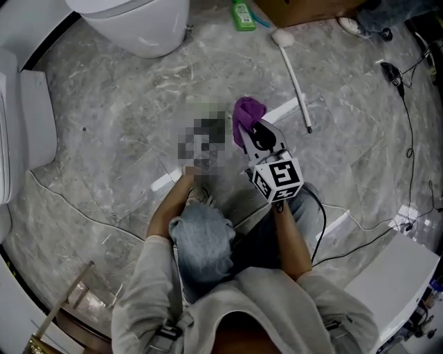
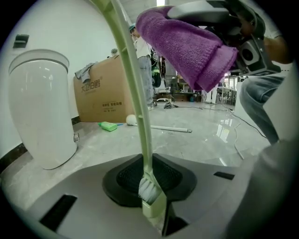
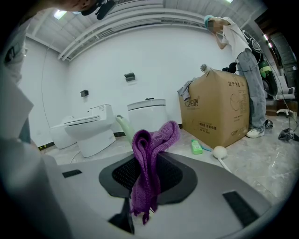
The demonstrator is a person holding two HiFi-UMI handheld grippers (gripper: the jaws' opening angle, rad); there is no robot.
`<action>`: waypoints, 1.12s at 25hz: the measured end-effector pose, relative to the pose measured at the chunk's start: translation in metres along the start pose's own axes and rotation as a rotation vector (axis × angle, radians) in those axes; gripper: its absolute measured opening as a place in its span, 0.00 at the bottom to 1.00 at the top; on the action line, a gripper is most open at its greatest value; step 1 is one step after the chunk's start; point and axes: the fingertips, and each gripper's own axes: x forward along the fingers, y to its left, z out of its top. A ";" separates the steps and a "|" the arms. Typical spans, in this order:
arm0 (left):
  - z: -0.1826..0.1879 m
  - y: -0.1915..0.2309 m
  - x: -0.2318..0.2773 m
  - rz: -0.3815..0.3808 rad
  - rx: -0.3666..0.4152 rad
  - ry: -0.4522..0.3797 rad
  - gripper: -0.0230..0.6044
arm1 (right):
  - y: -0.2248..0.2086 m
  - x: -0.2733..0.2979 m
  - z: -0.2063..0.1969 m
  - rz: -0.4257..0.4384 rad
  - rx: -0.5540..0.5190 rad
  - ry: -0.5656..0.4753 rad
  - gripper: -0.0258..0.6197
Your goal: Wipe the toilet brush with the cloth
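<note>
The toilet brush [image 2: 135, 88] has a pale green stem that rises from my left gripper [image 2: 154, 207] up past the top of the left gripper view. Its white bristles [image 2: 149, 189] sit right at the jaws, which are shut on the green end below them. In the head view a mosaic patch hides this gripper. A purple cloth [image 3: 148, 163] hangs folded from my right gripper [image 3: 140, 207], which is shut on it. The same cloth [image 1: 248, 112] bunches at the tip of my right gripper [image 1: 255, 137], just right of the patch. The cloth [image 2: 187, 46] hangs close to the right of the stem; contact is unclear.
A white toilet [image 1: 138, 24] stands at the far left on the marble floor. A cardboard box [image 2: 100, 95], a green bottle [image 1: 242, 14] and a white round-headed stick [image 1: 294, 76] lie beyond. Cables [image 1: 408, 138] trail at right. A person [image 3: 243, 70] stands by the box.
</note>
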 end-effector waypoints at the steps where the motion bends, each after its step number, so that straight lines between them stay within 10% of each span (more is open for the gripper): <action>1: 0.000 0.000 0.000 0.001 -0.002 -0.002 0.15 | 0.001 0.001 0.002 0.002 -0.001 -0.003 0.21; 16: -0.002 0.001 0.000 0.003 -0.012 0.000 0.15 | 0.074 0.020 0.125 0.129 -0.156 -0.182 0.21; 28: 0.000 0.001 0.000 0.002 -0.015 -0.003 0.15 | 0.023 0.032 0.042 0.013 -0.071 -0.003 0.21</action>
